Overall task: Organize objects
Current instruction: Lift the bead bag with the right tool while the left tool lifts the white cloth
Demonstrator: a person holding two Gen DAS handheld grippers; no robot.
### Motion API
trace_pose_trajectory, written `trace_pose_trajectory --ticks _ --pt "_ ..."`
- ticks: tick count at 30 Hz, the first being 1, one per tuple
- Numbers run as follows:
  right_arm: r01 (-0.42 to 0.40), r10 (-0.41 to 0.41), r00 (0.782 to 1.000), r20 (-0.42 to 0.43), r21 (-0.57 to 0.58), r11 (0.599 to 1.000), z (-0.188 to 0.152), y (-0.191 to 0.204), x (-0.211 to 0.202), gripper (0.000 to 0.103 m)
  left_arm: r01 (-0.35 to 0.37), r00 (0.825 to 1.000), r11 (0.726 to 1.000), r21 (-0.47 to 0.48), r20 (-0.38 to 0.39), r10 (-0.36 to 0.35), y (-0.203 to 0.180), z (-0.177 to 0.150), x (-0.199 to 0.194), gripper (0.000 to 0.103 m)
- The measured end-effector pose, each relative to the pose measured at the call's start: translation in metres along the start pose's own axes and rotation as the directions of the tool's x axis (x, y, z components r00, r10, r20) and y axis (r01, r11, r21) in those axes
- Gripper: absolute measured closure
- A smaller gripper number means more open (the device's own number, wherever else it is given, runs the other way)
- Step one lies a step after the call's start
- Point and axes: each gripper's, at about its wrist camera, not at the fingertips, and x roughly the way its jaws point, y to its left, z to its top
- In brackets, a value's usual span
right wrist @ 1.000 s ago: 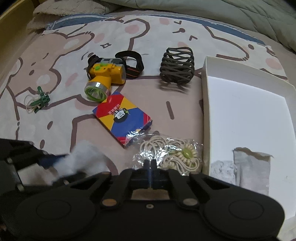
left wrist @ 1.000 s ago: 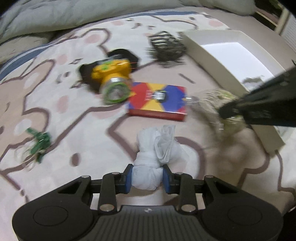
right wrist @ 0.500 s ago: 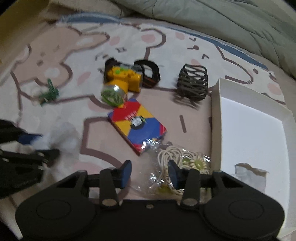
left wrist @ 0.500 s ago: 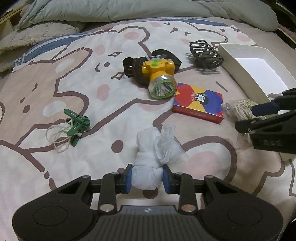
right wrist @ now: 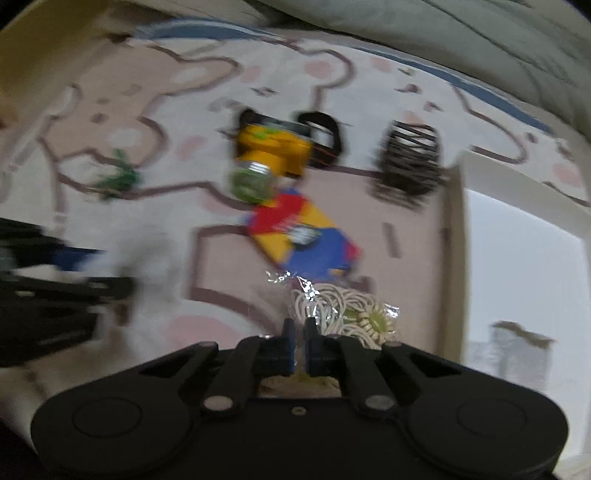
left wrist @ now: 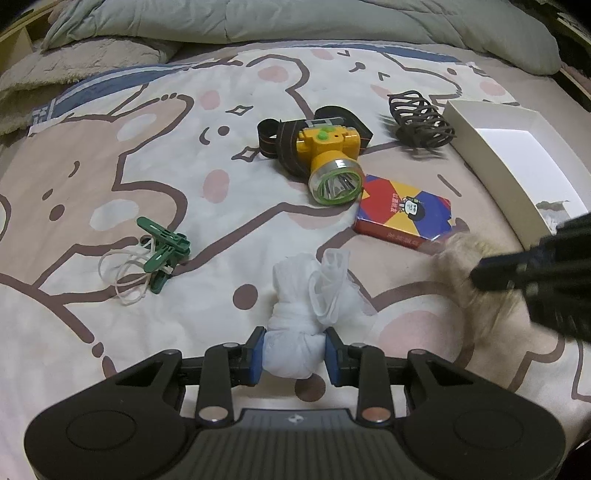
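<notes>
My left gripper is shut on a rolled white sock bundle just above the bedsheet. My right gripper is shut on the clear bag of cream cord with green beads, pinching the bag's edge; in the left wrist view the right gripper shows as a blur at the right with the bag. A yellow headlamp, a card pack, a dark wire hair clip and a green clothes peg with white elastic lie on the sheet.
An open white box stands to the right, holding a grey packet. A grey-green quilt lies along the far side. Bare sheet shows between the peg and the sock bundle.
The right gripper opened over the bag of cord, then shut on its edge. Both views shifted sideways across the bed; the left gripper kept its hold on the sock bundle.
</notes>
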Motion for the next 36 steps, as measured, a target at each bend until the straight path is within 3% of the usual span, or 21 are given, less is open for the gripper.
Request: trace_pose_trajectory --ticks 2,3,4,5,6,7,9,10,13,17,24,29,33,36 --pt "-0.078 0.078 0.997 0.012 -0.010 0.997 0.001 0.009 -0.005 0.096 -0.003 1.000 1.000 -0.001 -0.002 0.003 0.000 0.000 0.001 0.069" --pt "-0.108 0.108 0.994 0.021 -0.020 0.994 0.001 0.013 -0.006 0.090 -0.005 1.000 1.000 0.000 -0.004 0.005 0.000 0.000 0.001 0.069" --pt "-0.122 0.123 0.992 0.033 -0.036 0.992 0.000 0.017 -0.007 0.074 -0.008 1.000 1.000 -0.001 -0.004 0.008 0.000 -0.001 0.001 0.069" --pt "-0.115 0.118 0.992 0.044 -0.059 0.992 0.000 0.022 -0.008 0.065 -0.011 1.000 1.000 -0.002 -0.006 0.011 0.000 -0.001 0.002 0.069" --pt "-0.091 0.096 0.994 0.057 -0.078 0.993 0.000 0.025 -0.010 0.048 -0.014 1.000 1.000 -0.002 -0.007 0.014 0.000 -0.001 0.002 0.069" --pt "-0.067 0.073 0.995 0.069 -0.082 0.994 0.000 0.025 -0.010 0.038 -0.016 1.000 1.000 -0.004 -0.008 0.016 0.001 -0.001 0.003 0.069" --pt "-0.045 0.049 0.997 0.067 -0.050 0.998 0.002 0.020 -0.008 0.029 -0.023 1.000 1.000 -0.007 -0.013 0.023 0.002 -0.001 0.004 0.069" --pt "-0.055 0.056 0.997 0.053 -0.020 0.998 0.003 0.015 -0.005 0.020 -0.026 1.000 1.000 -0.010 -0.016 0.026 0.003 -0.001 0.005 0.069" --pt "-0.086 0.088 0.996 -0.014 0.097 0.992 0.004 0.001 0.007 0.007 -0.030 0.999 0.999 -0.016 -0.029 0.029 0.005 -0.002 0.009 0.069" --pt "-0.114 0.136 0.986 -0.094 0.206 0.972 0.001 -0.002 0.024 0.002 -0.027 0.999 1.000 -0.013 -0.042 0.026 0.004 -0.002 0.012 0.069" --pt "0.025 0.015 0.986 -0.166 0.238 0.971 0.000 0.003 0.046 0.000 -0.024 0.998 1.000 -0.009 -0.059 0.023 0.002 -0.001 0.017 0.068" --pt "0.022 0.059 0.970 -0.238 0.326 0.945 -0.003 -0.008 0.063 0.001 -0.025 0.997 1.000 -0.005 -0.073 0.024 0.003 -0.001 0.022 0.068" --pt "-0.003 0.067 0.977 -0.203 0.301 0.953 -0.002 -0.007 0.056 0.019 -0.018 0.997 0.999 -0.028 -0.069 0.016 0.006 0.001 0.019 0.068" --pt "-0.020 0.078 0.980 -0.180 0.306 0.952 0.001 -0.009 0.048 0.027 -0.018 0.999 0.999 -0.044 -0.046 0.016 0.007 0.004 0.012 0.068"
